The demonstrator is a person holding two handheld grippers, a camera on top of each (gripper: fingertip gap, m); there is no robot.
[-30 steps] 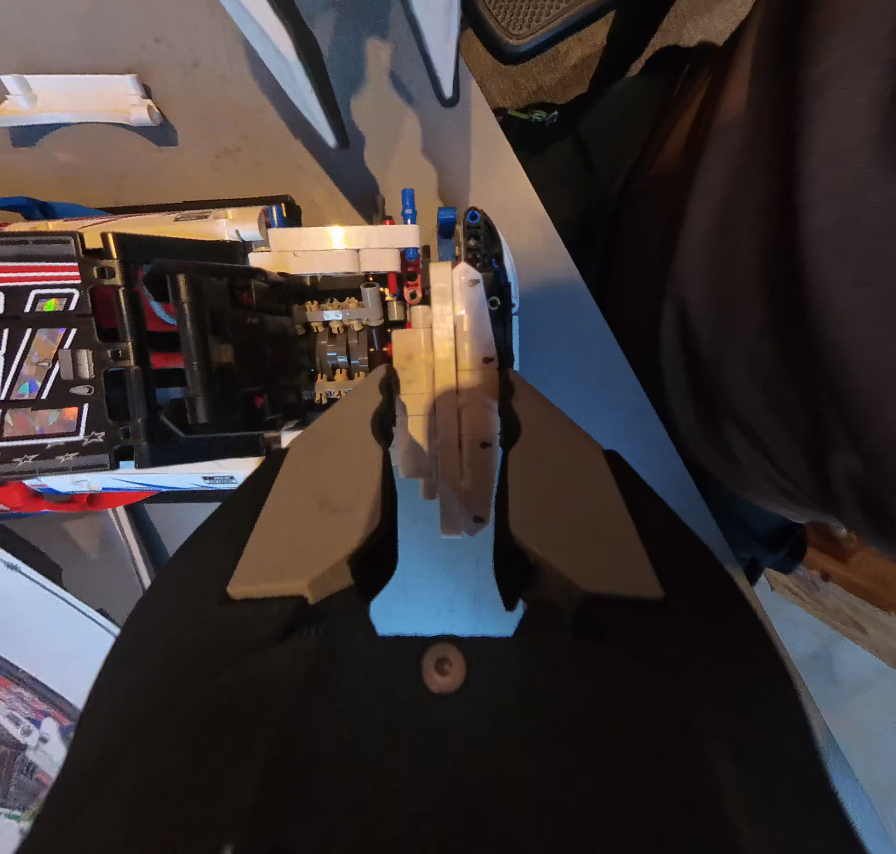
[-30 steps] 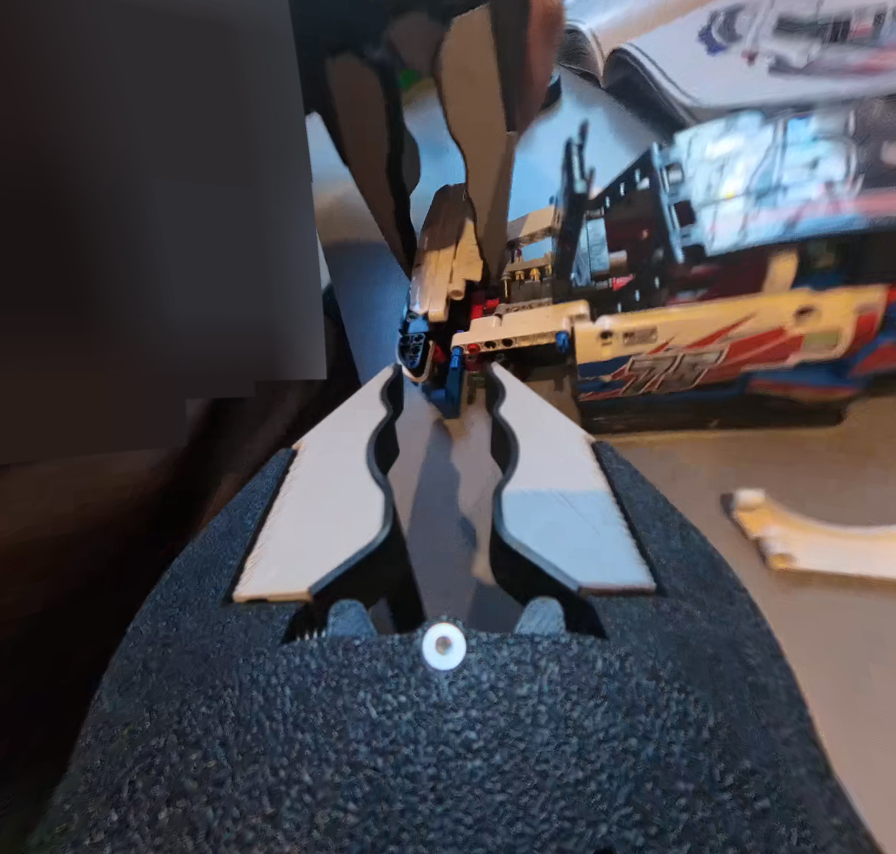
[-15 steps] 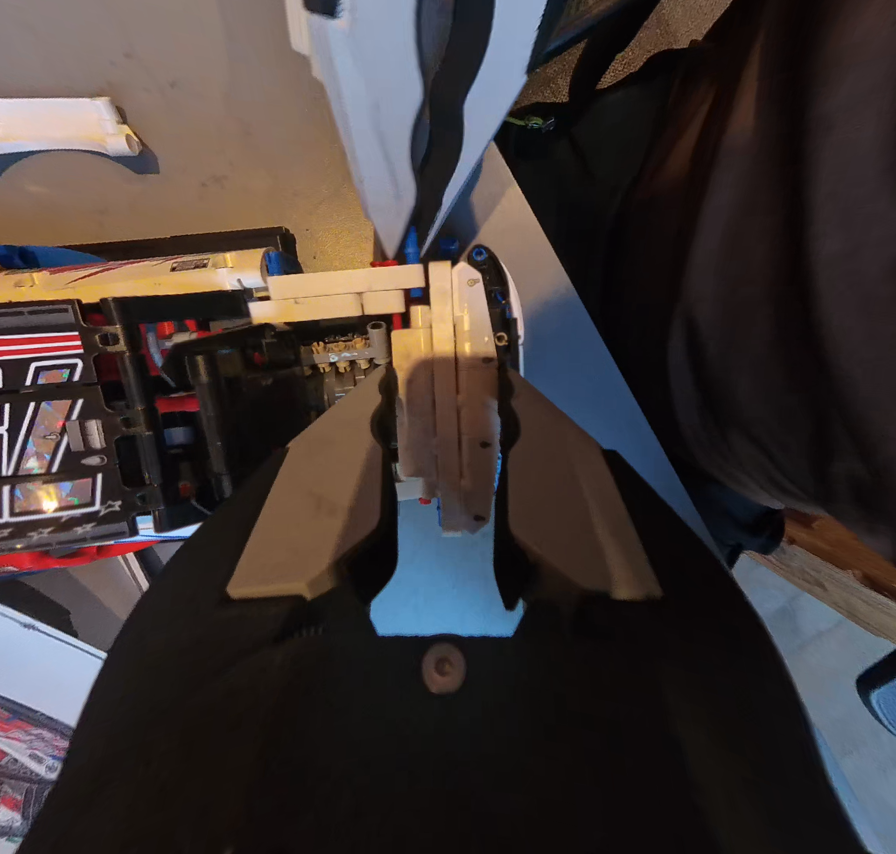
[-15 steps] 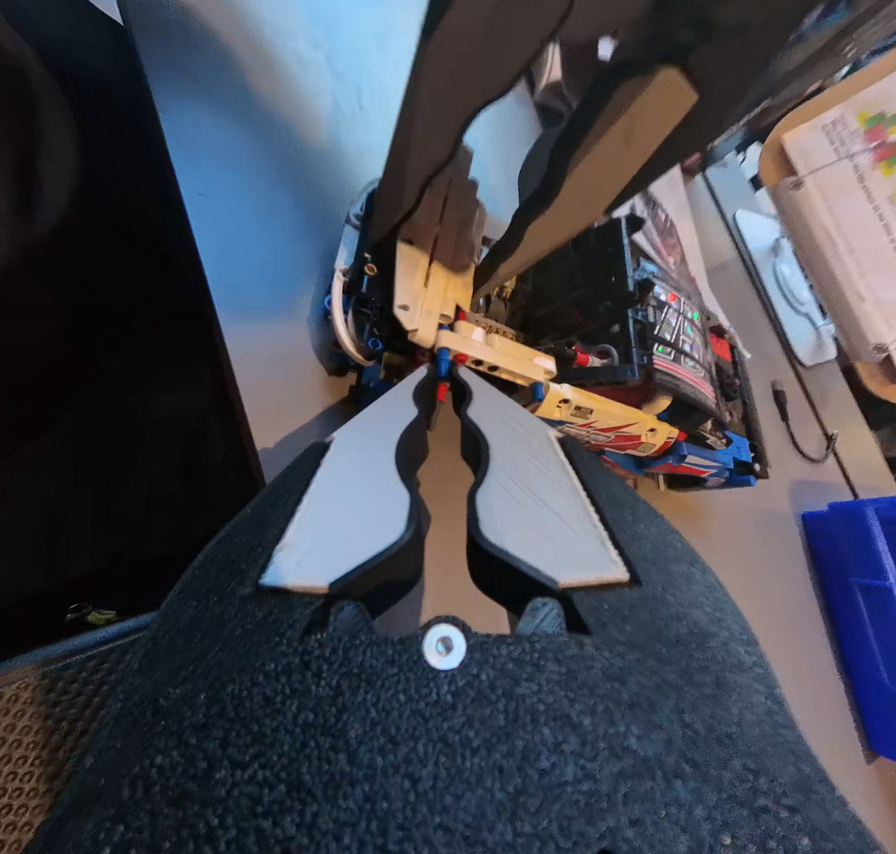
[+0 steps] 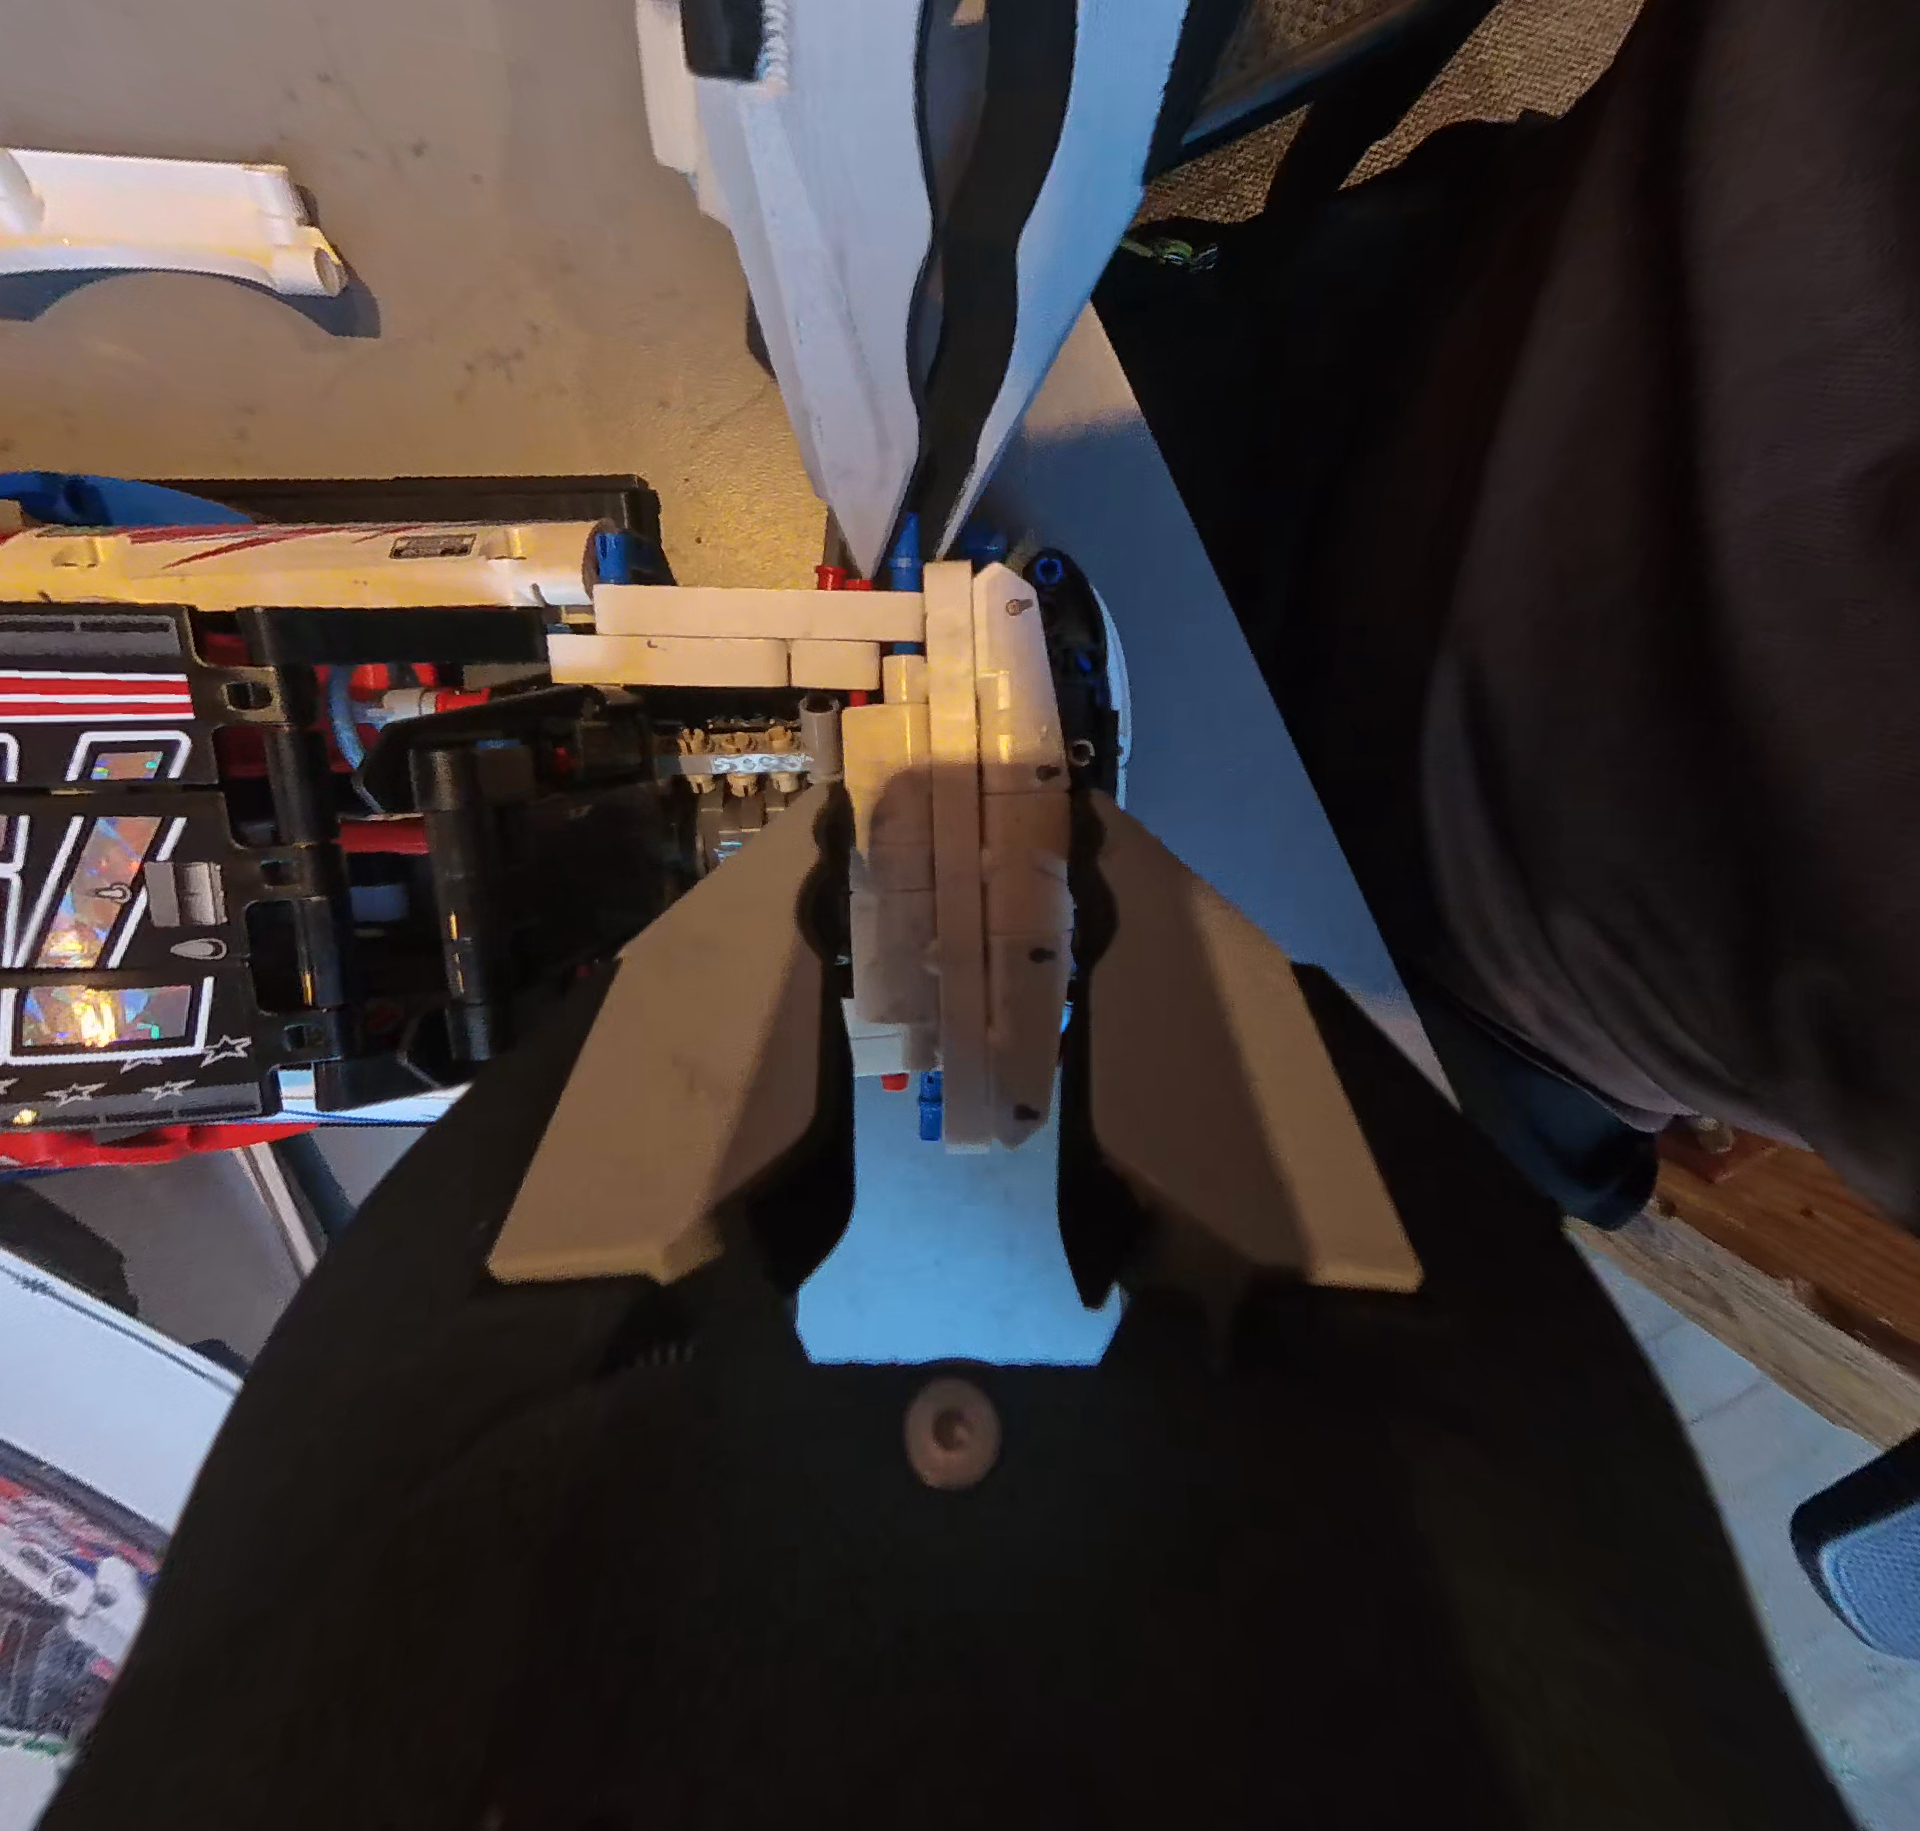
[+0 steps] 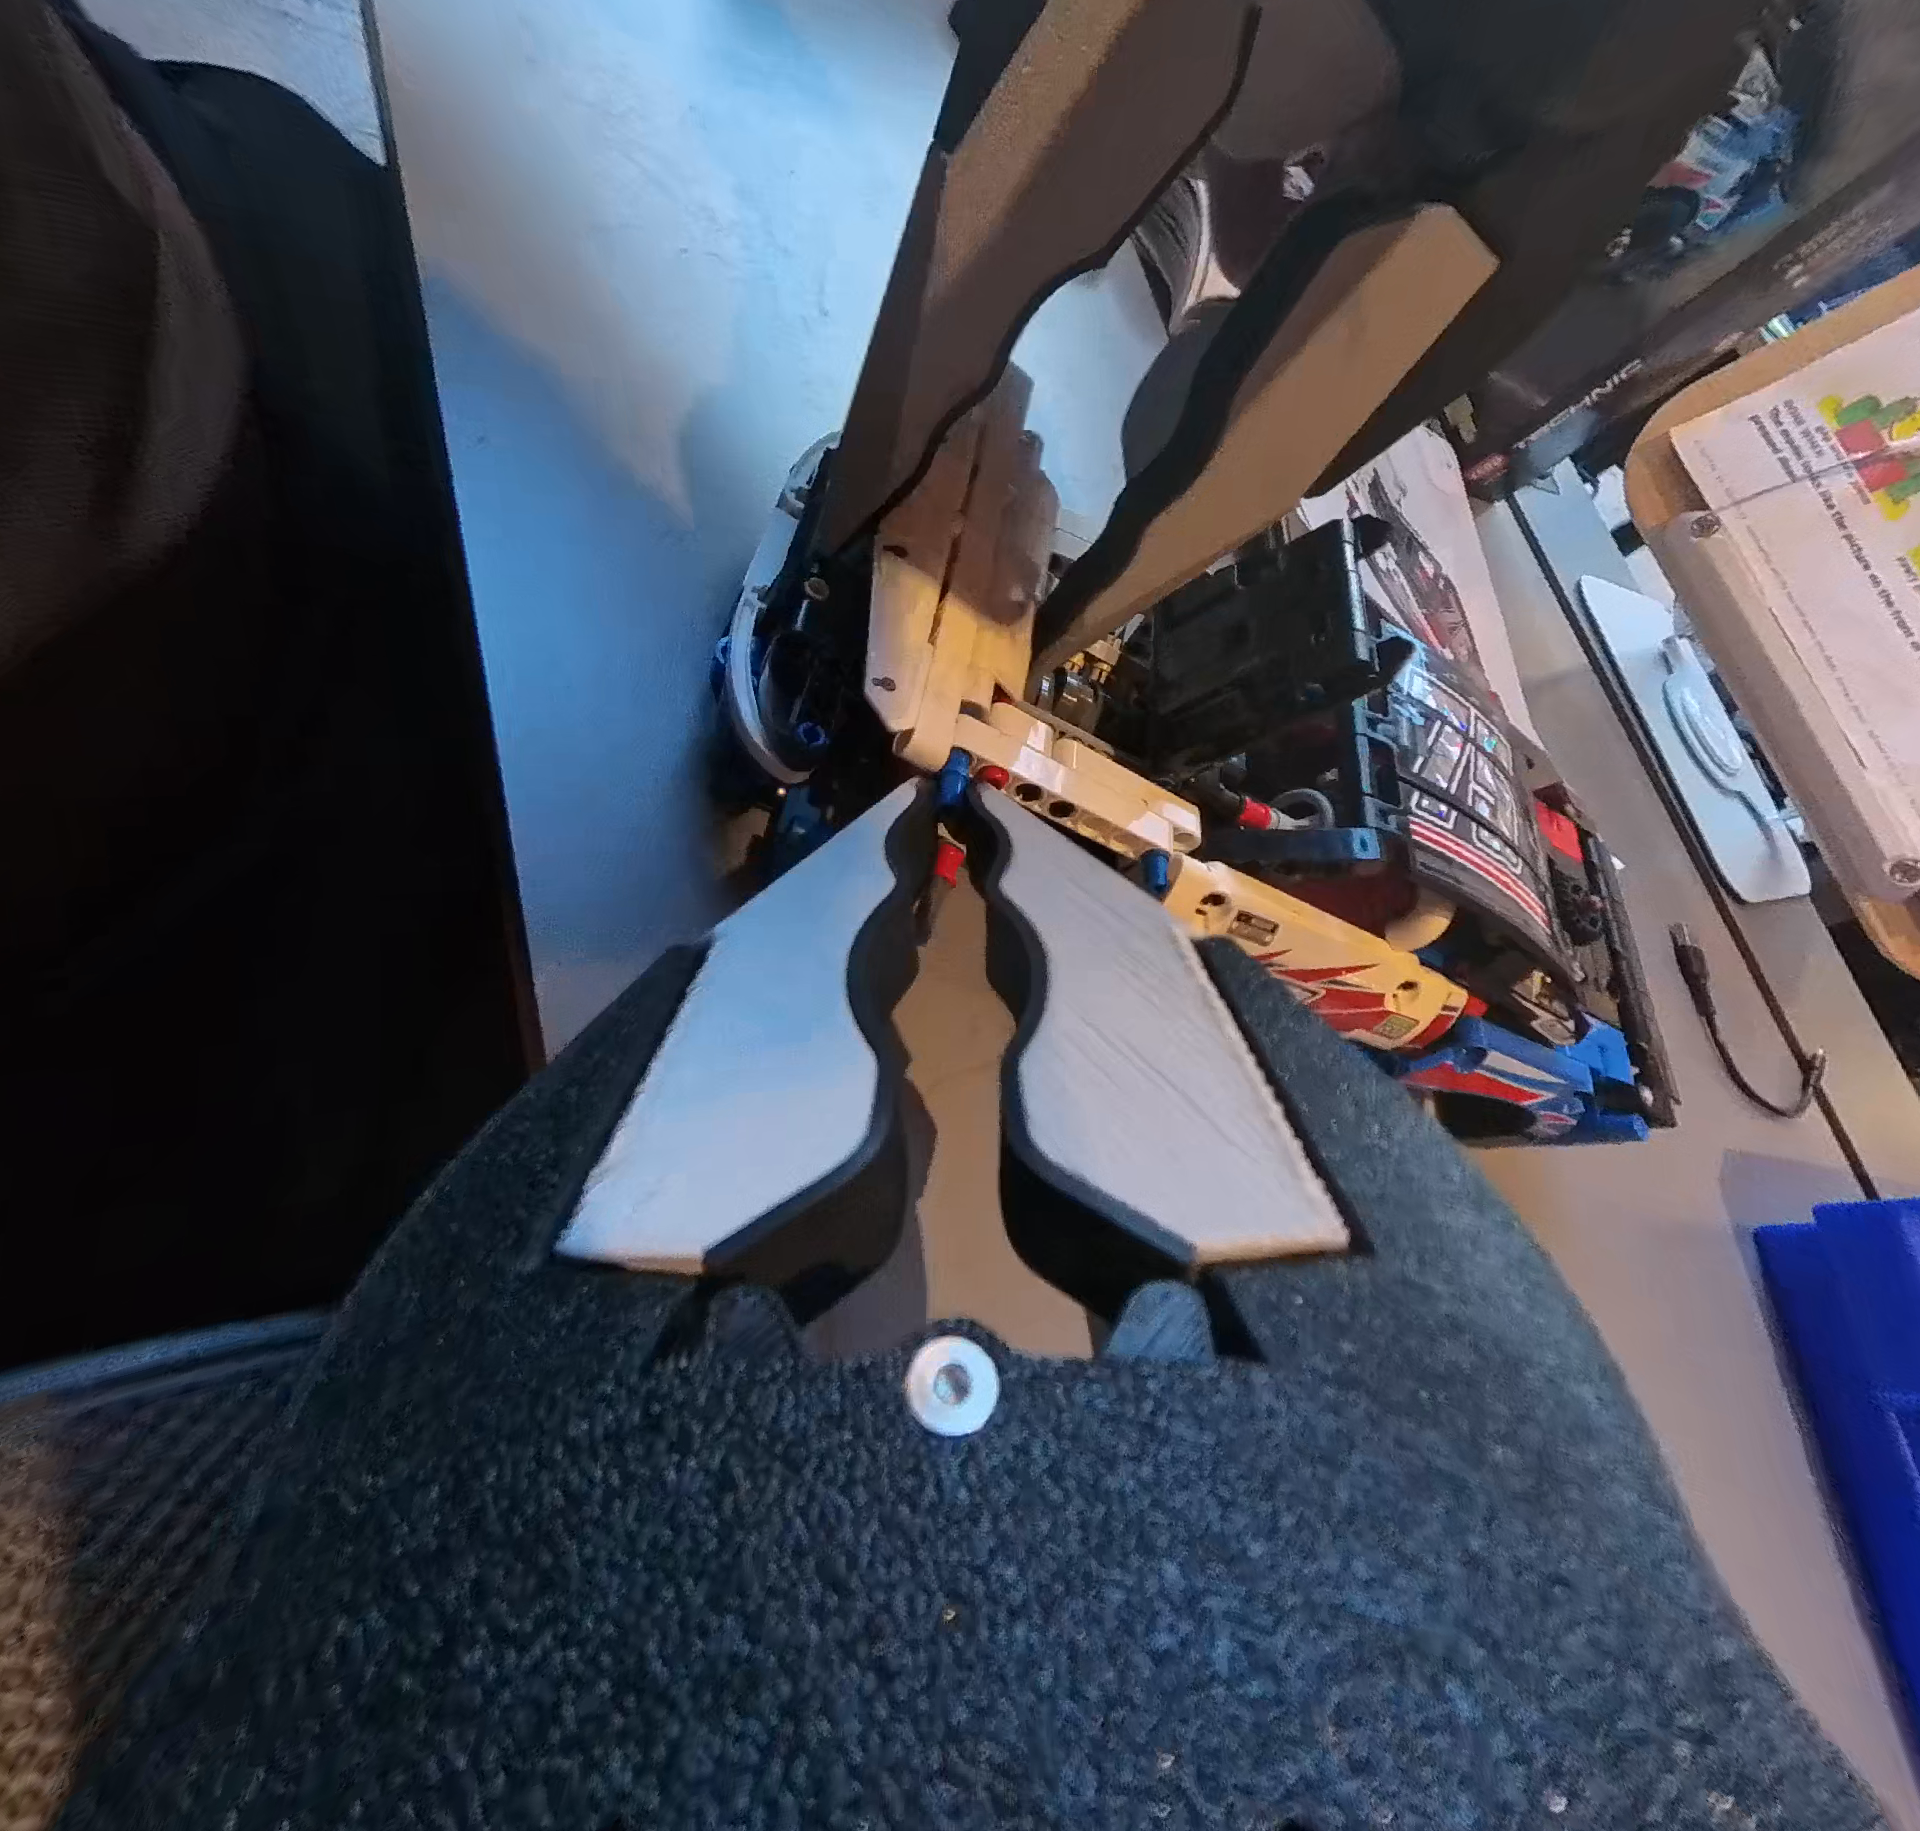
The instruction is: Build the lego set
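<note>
On a pale desk (image 5: 436,223), a loose white curved piece (image 5: 156,233) lies at far left, well apart from the rest. Below it, the partly built race car (image 5: 260,825) stretches lengthwise from left to right, ending near the desk's edge. At that right end stands a white panel stack (image 5: 966,846), its long axis crossing the car's length. The left gripper (image 5: 961,831) is clamped across this stack, steadying the model. From the opposite side, the right gripper (image 6: 948,805) has its jaws nearly together around a small blue pin (image 6: 952,773) protruding from the white beam (image 6: 1070,805); whether they actually squeeze it is unclear. The pin points straight toward the right gripper, which is the nearer tool. A dark-clothed person (image 5: 1621,586) sits at right.
</note>
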